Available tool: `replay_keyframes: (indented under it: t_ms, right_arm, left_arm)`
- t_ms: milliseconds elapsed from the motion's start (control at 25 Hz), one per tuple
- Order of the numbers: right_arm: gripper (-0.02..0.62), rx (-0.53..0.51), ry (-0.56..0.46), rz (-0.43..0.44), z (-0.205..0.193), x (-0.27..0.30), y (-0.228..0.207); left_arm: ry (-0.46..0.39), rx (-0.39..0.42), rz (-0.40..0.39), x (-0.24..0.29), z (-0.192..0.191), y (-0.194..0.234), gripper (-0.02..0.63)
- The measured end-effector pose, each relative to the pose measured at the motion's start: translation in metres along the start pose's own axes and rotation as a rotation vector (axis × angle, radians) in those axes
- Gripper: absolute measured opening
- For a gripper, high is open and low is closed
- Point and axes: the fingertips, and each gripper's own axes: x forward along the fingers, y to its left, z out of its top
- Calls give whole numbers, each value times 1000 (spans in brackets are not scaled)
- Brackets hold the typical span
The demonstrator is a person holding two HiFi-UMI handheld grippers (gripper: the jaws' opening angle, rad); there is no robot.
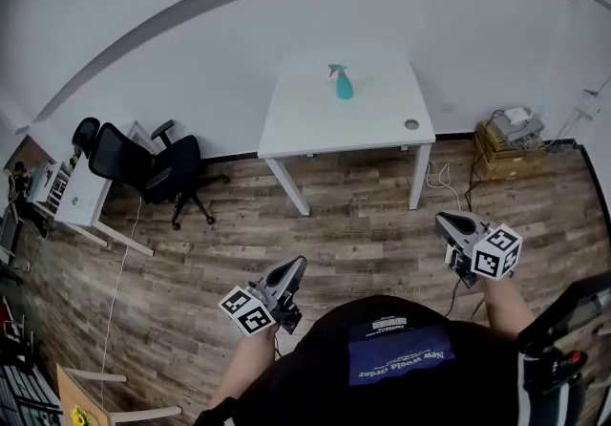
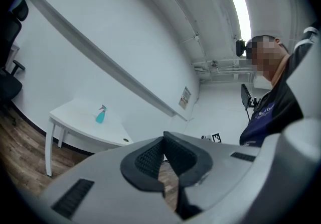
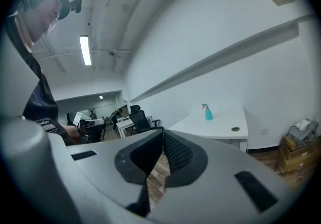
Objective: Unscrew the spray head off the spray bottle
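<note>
Flooring of brown wood planks [image 1: 363,223] stretches from the person to a plain white wall [image 1: 286,23]. Against that wall stands a white rectangular table on white legs [image 1: 315,118], well apart from both grippers. A black wheeled office chair [image 1: 153,166] sits to the table's left, and a stack of brown cardboard boxes [image 1: 511,152] rests on the floor at its right.

Low in the head view, the left gripper [image 1: 298,264] and the right gripper [image 1: 444,221] are held in front of the body, both pointing roughly toward the table. In its own view the left gripper [image 2: 163,140] has its dark ribbed pads pressed together with nothing between them. The right gripper [image 3: 163,135] is likewise closed and empty.

A small teal plastic spray bottle [image 1: 343,83] stands upright near the table's far edge, its spray head [image 1: 334,69] in place on top. It shows small in the left gripper view [image 2: 101,114] and the right gripper view [image 3: 207,112].
</note>
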Motion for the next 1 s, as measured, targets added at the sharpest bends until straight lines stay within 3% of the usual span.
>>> replay_keyframes:
  t_ms: [240,600,1000]
  right_arm:
    - [-3,8,-18,-93,4,13,-23]
    - [-3,-43,-54,-169,39,109,-3]
    - [-2,-37,-36,-158,61,239,28]
  left_arm:
    - [18,-14,-84,32,10,39,3]
    - [33,2,-192,34,75,143,3]
    - [27,-23,-188,-4,128,252,2]
